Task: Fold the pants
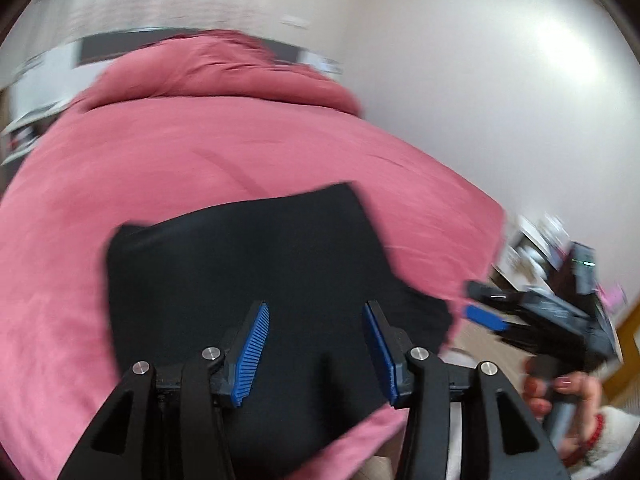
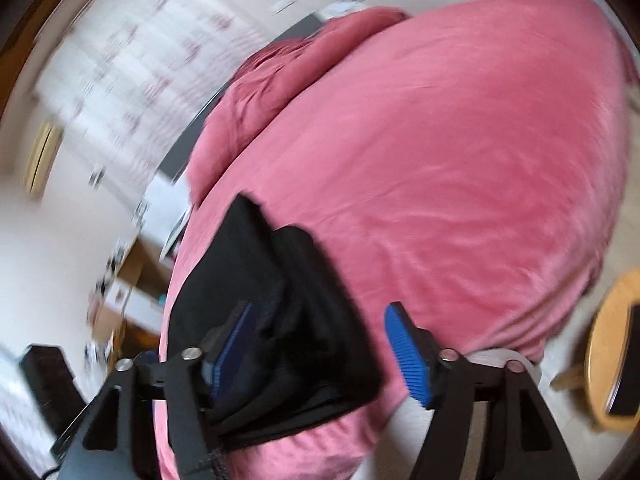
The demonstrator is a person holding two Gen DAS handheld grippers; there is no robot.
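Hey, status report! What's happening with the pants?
Left gripper open, right gripper open. Black pants folded on pink bedspread. Nothing blocking.

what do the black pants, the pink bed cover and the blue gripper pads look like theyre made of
Black pants: soft matte fabric, possibly knit; folded layers drape limply, no sheen.
Pink bed cover: plush, fleece-like cloth; soft creases and a faint nap, though blur limits certainty.
Blue pads on the left hand-held gripper: ribbed rubber or plastic, with fine ridges.
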